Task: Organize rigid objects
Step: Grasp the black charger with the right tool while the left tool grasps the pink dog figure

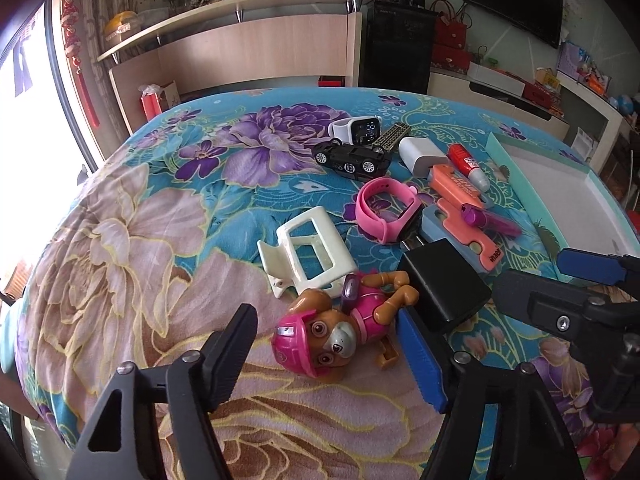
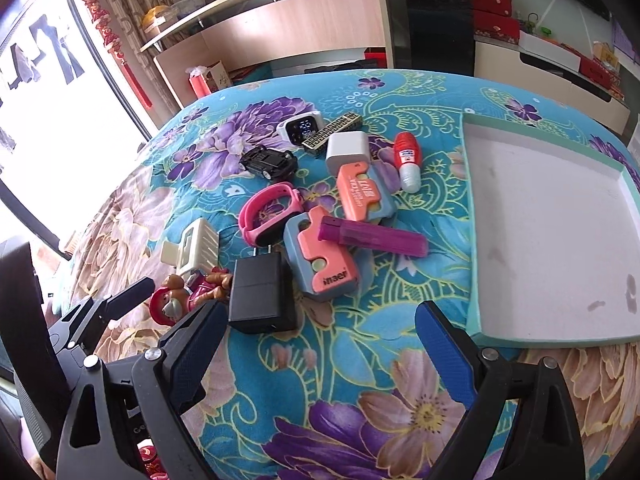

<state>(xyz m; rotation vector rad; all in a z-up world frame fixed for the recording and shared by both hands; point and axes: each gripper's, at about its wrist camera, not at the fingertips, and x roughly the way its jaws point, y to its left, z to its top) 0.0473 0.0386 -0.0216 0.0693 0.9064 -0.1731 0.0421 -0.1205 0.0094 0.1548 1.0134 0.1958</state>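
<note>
Left wrist view: left gripper (image 1: 332, 364) spread wide and released, holding nothing, straddling the toy dog (image 1: 334, 330) on the flowered bed (image 1: 140, 220). Lay on its side, pink helmet nearest, near-centre in the scene, its far side touching the white clip (image 1: 306, 258) and its right side against the black charger (image 1: 444, 286). Judged light, hard plastic, stiff in the body but jointed at the limbs, so best taken across the helmet or torso rather than by an arm; smooth rounded helmet likely to slip under a shallow pinch. Farther off, a pink watch band (image 1: 386, 208), a black toy car (image 1: 352, 158) and a white charger (image 1: 420, 156). Right gripper (image 1: 568, 292) entering from the right edge, its opening not readable from here.

Right wrist view: right gripper (image 2: 320, 356) likewise released and empty, parted over bare bedspread just near of the pile. Shallow white tray (image 2: 476, 320) with a teal rim at right, apparently nothing in it, judged the likely destination. Toy dog (image 2: 180, 300) seen at near left, between the left gripper's fingers (image 2: 132, 292). Black charger (image 2: 260, 294) beside it, judged denser, flat-sided, easy to clamp across its faces. Soft bedding likely to give under any downward press.
</note>
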